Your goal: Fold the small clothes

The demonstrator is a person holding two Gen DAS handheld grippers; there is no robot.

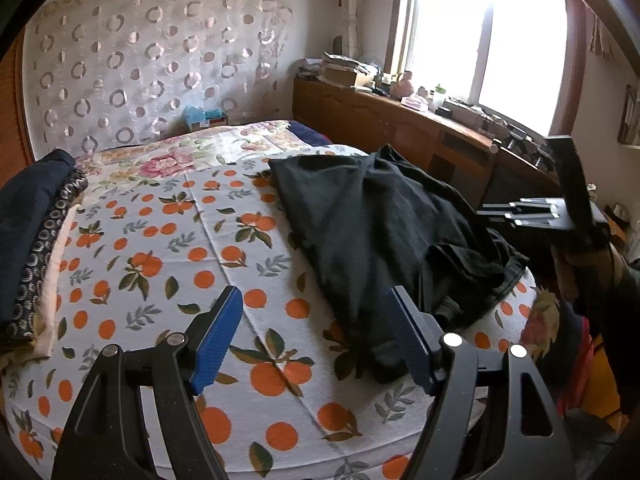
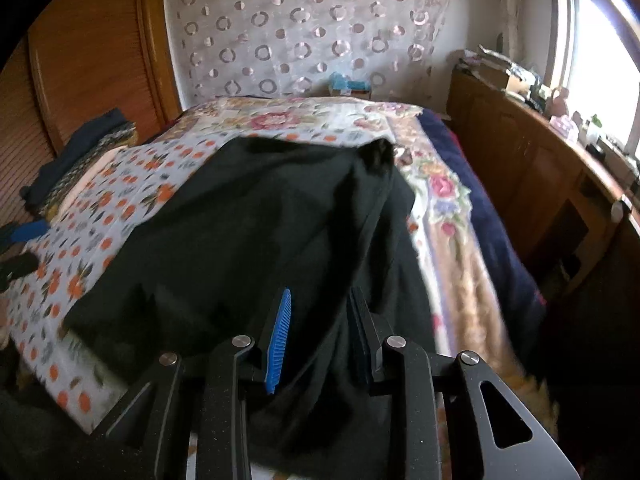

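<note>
A black garment (image 1: 372, 224) lies crumpled on the orange-print sheet (image 1: 160, 248) of the bed. My left gripper (image 1: 316, 332) is open and empty, low over the sheet, with its right finger at the garment's near edge. In the right wrist view the garment (image 2: 248, 232) fills the middle, and a fold of it runs up between the fingers of my right gripper (image 2: 320, 324), whose jaws stand partly apart around the cloth. The right gripper's body also shows at the right edge of the left wrist view (image 1: 568, 208). The left gripper's blue pad shows at the far left of the right wrist view (image 2: 30, 230).
A stack of folded dark and patterned clothes (image 1: 32, 232) sits at the bed's left side. A floral blanket (image 1: 192, 152) covers the far bed. A wooden cabinet (image 1: 400, 124) with clutter runs under the window on the right. A wooden wardrobe (image 2: 92, 52) stands left.
</note>
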